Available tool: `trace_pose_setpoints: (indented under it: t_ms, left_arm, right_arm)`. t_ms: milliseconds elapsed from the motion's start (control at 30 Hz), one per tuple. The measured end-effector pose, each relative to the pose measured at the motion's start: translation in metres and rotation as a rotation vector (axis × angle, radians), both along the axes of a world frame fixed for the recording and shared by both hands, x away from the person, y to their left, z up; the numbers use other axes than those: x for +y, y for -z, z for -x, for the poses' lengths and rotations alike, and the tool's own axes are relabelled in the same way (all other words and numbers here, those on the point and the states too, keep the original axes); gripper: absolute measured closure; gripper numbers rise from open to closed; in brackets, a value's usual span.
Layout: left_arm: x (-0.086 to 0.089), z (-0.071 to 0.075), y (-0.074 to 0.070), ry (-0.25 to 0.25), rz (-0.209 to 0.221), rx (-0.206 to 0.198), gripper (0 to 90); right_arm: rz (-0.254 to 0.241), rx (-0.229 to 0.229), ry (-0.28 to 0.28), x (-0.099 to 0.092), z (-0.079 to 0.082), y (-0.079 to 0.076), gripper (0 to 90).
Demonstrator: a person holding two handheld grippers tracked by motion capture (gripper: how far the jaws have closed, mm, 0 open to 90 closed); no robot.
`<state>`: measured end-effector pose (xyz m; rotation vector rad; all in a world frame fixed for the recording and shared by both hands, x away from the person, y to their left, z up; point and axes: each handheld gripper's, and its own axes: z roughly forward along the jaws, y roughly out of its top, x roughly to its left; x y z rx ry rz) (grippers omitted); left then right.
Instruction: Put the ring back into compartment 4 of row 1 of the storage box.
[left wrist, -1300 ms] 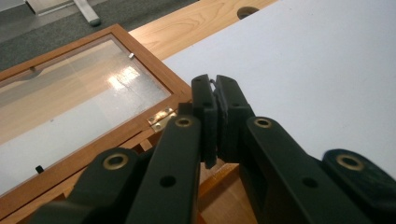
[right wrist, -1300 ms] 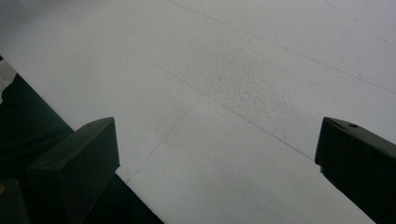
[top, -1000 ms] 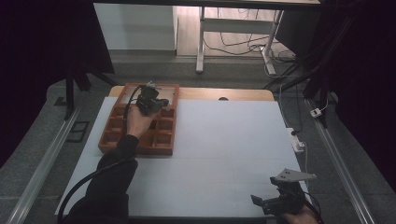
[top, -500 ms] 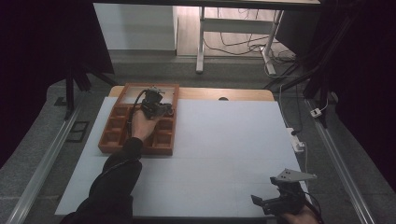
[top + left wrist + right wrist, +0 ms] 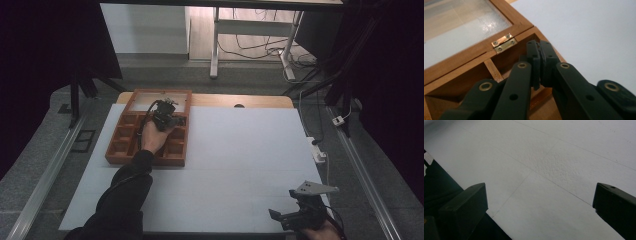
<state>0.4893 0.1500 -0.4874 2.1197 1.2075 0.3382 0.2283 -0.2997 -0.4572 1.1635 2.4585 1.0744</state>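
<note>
From the high view I see my left gripper [image 5: 169,116] held over the far right part of a wooden compartment box [image 5: 120,150] that sits on the left side of the desk [image 5: 240,160], on the white sheet that covers most of it. The box has rows of small open compartments, and its glazed lid [image 5: 159,100] lies folded back flat beyond the far edge. My left hand [image 5: 152,140] and dark sleeve [image 5: 122,192] reach across the near compartments to get there. In the left gripper view the two black jaws are pressed together, pads meeting with no gap I can make out, and I cannot see anything caught between them. Their tips sit just over the far corner compartment, close to the box's back wall, where a small brass hinge [image 5: 504,43] joins the wall to the lid frame; the frosted pane of the lid [image 5: 461,27] shows beyond it. Whether the tips touch the wood I cannot tell. My right gripper [image 5: 300,212] is well apart from the box, low at the near right corner of the desk, with its grey three-cornered plate [image 5: 315,188] on top. In the right gripper view its jaws stand wide apart, with bare white sheet [image 5: 554,170] between them, and the dark near edge of the desk at the lower left.
</note>
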Motion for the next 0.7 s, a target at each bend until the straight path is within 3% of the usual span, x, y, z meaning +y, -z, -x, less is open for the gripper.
trace_pose_setpoints:
  t_ms: [433,700]
  left_arm:
    - [-0.001,-0.002,0.013,-0.014,-0.056,0.044,86.5]
    - [0.001,-0.002,0.013,-0.011,-0.028,0.053,83.5]
  right_arm:
    - [0.000,-0.001,-0.002,0.000,0.000,0.000,0.0]
    - [0.000,0.001,-0.002,0.000,0.000,0.000,0.0]
